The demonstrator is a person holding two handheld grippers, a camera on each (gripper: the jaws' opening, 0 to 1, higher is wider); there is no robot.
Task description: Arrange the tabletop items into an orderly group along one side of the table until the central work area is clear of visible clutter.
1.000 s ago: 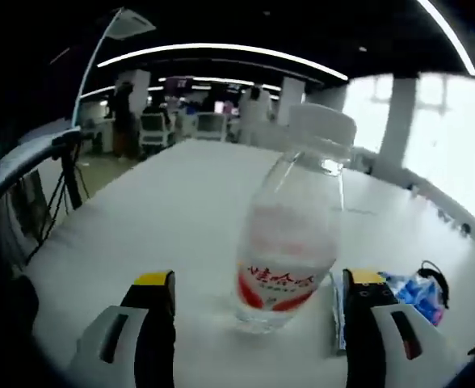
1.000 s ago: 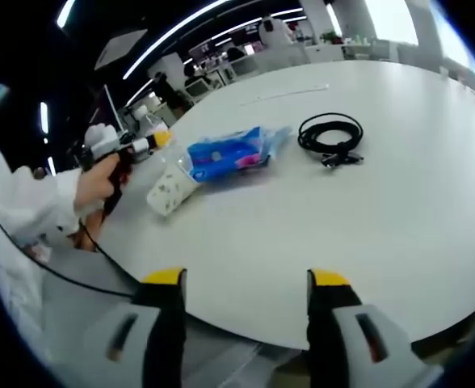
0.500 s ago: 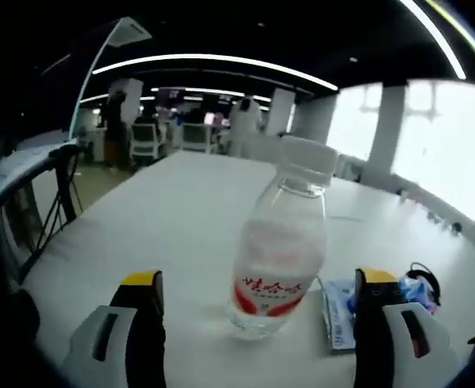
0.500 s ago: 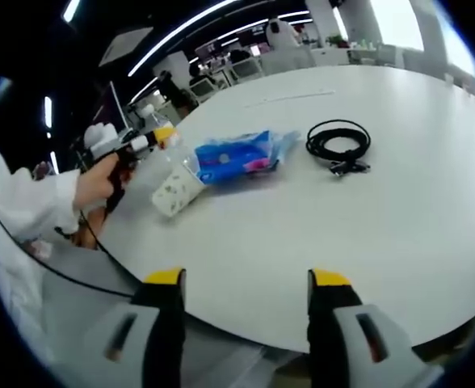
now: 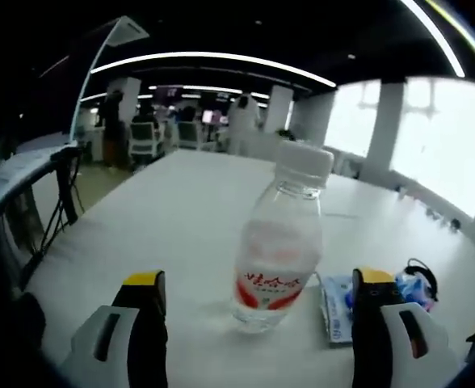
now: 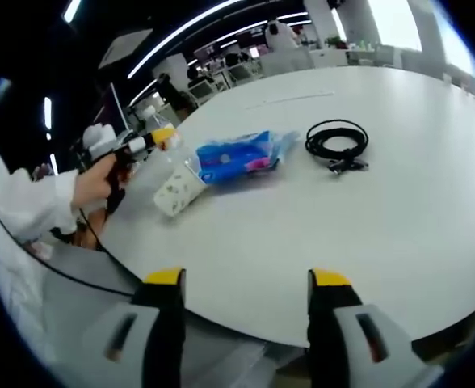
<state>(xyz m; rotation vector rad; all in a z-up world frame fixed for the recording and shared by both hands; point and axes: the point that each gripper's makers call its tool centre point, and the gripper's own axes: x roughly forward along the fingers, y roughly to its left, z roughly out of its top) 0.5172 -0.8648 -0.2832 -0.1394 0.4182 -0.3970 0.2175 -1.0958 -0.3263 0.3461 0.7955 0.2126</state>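
While ungrasped: water bottle (image 5: 279,242) upright between spread left gripper (image 5: 254,295) jaws
Right gripper (image 6: 241,283): spread, empty, off table (image 6: 399,210) edge
Grouping: blue packet (image 6: 241,156), cable (image 6: 337,144) near together

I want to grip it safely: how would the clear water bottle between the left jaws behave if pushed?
The water bottle stands upright, tall and narrow, so it would probably tip. It looks nearly empty, so likely light. Its round body may roll once down.

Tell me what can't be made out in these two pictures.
- Water bottle: red label text too blurred to read in the left gripper view.
- Blue packet: mostly hidden behind the left tool's right jaw.
- Small white pack: its print is too small in the right gripper view.
- Black cable: its plug ends are too small to identify.
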